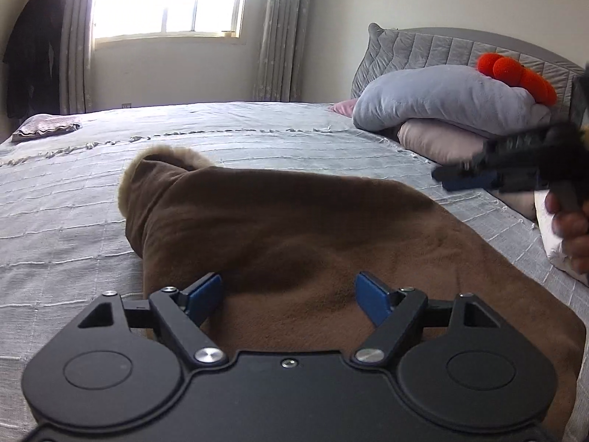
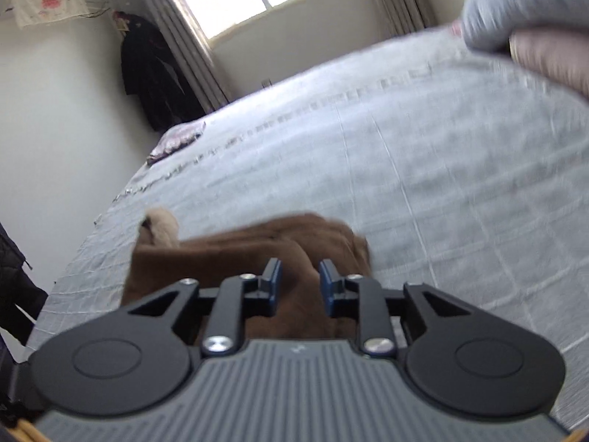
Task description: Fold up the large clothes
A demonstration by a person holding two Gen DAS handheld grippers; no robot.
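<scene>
Brown fleece garment (image 1: 279, 228) on bed (image 1: 257, 136), pillows (image 1: 441, 103) piled

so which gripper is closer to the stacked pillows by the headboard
Right. The right gripper hangs beside the stacked pillows, just in front of them. The left gripper is farther back, jaws open over the brown garment.

both hand-held gripper (image 1: 289, 294) bodies black, blue finger pads (image 1: 371, 296), silver screws, round hubs.
</scene>
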